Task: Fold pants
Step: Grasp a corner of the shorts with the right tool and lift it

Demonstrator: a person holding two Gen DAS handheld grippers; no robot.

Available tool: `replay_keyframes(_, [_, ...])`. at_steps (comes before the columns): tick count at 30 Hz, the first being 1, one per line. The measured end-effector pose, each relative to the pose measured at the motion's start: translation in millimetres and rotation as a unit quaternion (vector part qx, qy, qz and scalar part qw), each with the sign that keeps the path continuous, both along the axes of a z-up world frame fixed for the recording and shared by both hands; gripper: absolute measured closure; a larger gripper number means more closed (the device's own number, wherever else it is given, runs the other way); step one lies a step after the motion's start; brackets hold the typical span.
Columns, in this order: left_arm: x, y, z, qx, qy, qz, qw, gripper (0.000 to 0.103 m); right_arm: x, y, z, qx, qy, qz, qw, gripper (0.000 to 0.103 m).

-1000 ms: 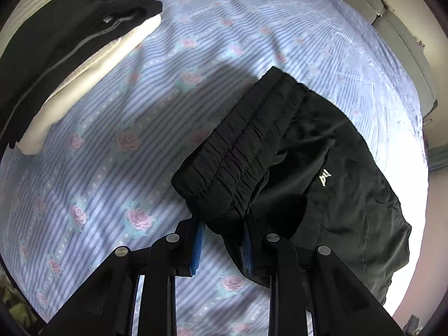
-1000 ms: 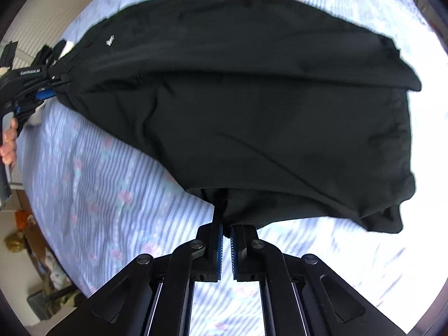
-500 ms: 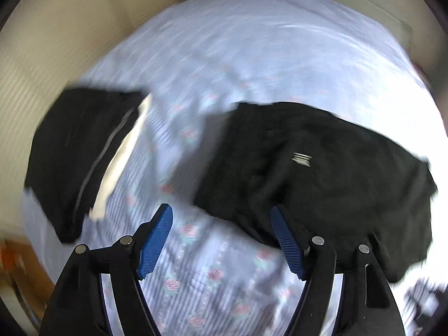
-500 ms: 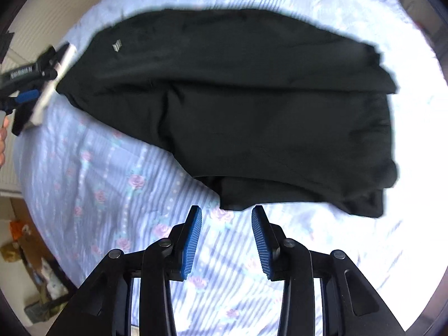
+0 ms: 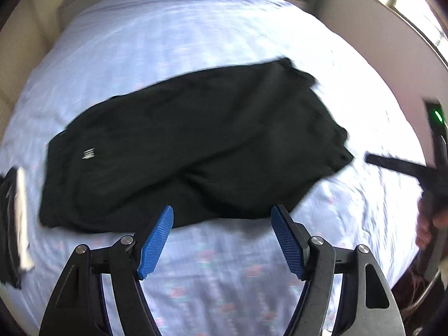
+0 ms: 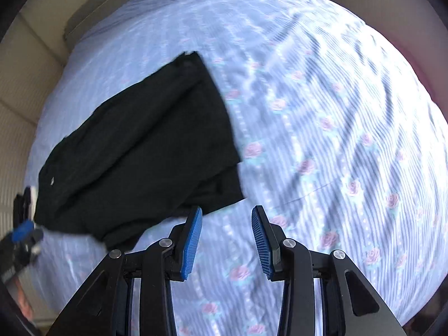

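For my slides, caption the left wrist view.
Open left claw above black pants lying on a floral bed.

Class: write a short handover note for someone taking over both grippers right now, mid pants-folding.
Left gripper: open, holding nothing.
Right gripper: open, holding nothing.
Black pants: lying folded lengthwise on the floral bedsheet, released, edges uneven.
Stack of folded clothes: at the bed's left edge.
Done: lengthwise fold, it seems.
Left: probably fold across once more and tidy.

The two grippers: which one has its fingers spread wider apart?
The left gripper: its blue fingers stand far apart. The right gripper is open too, but narrower.
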State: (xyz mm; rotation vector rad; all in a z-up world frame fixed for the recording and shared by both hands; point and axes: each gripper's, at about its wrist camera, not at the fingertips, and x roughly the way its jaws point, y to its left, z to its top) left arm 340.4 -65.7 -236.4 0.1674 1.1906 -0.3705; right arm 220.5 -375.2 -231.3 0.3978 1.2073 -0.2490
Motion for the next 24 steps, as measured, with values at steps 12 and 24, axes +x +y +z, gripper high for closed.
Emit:
replay_keyframes(12, [-34.3,-41.3,-14.9,0.002,0.042,-0.043,0.9982,0.034,23.9,-12.6,-70.2,0.14,0.032,-0.033,0.989,0.065])
replay_keyframes(24, [-20.4,-39.9,-11.5,0.002,0.041,-0.027,0.9988,0.037,-2.1,-21.4,-2.5,0.106,-0.027,-0.055,0.992,0.101])
